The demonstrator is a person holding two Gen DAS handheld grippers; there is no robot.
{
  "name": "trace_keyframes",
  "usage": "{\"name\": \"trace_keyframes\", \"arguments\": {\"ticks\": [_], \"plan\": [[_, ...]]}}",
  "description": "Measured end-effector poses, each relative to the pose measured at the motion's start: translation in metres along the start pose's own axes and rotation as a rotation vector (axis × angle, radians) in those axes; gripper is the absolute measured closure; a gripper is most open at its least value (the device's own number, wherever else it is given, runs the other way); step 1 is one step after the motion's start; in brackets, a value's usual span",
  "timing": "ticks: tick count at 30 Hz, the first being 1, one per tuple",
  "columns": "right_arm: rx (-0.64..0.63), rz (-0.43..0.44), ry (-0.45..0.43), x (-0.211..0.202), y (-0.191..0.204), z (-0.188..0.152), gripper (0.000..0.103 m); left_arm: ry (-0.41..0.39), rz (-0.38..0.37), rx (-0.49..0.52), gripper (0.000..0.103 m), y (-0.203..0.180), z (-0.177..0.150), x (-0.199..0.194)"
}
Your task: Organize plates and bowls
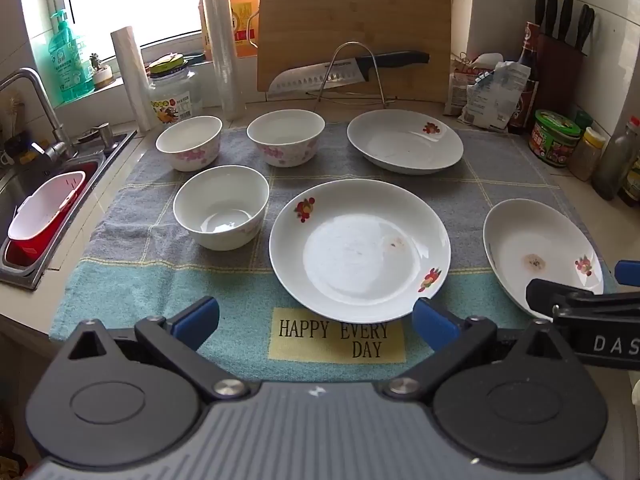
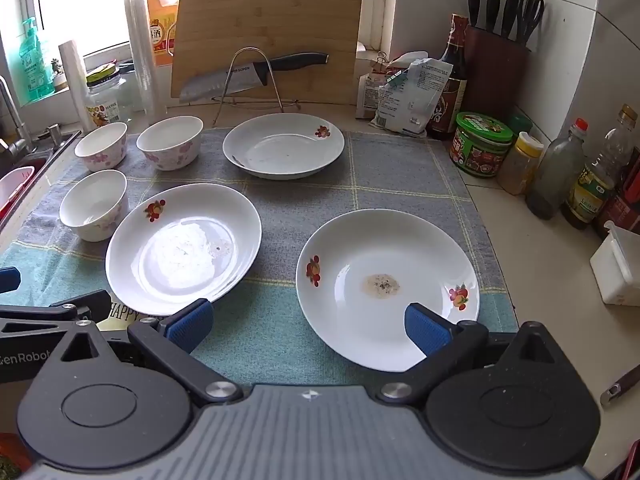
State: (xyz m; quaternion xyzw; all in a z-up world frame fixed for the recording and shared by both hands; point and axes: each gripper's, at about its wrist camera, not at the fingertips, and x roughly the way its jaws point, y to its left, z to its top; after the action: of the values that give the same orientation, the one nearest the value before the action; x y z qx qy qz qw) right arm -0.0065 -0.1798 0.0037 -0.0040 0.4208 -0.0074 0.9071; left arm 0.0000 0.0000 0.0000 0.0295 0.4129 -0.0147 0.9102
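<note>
In the left wrist view, the left gripper hung over the front edge of the cloth with its blue pads spread wide and nothing between them. Just ahead sat the middle plate, with three bowls grouped to its left, a second plate behind it, and a third plate far right.

In the right wrist view, the right gripper was likewise wide open and empty, poised above the near rim of the stained plate; the middle plate lay beside it to the left, apart from it.

Nothing looked stacked yet. A clean first grab would probably mean tilting one pad under a plate's raised rim, pinching the rim squarely, then lifting level so the plate would not slip or knock a neighbouring bowl.
</note>
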Motion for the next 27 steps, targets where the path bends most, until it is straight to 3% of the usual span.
{"name": "trace_keyframes", "arguments": {"ticks": [27], "plan": [[0.010,-0.002,-0.011,-0.0052,0.0015,0.0012,0.000,0.009,-0.011,-0.002,0.001,0.0004,0.0027,-0.0002]]}}
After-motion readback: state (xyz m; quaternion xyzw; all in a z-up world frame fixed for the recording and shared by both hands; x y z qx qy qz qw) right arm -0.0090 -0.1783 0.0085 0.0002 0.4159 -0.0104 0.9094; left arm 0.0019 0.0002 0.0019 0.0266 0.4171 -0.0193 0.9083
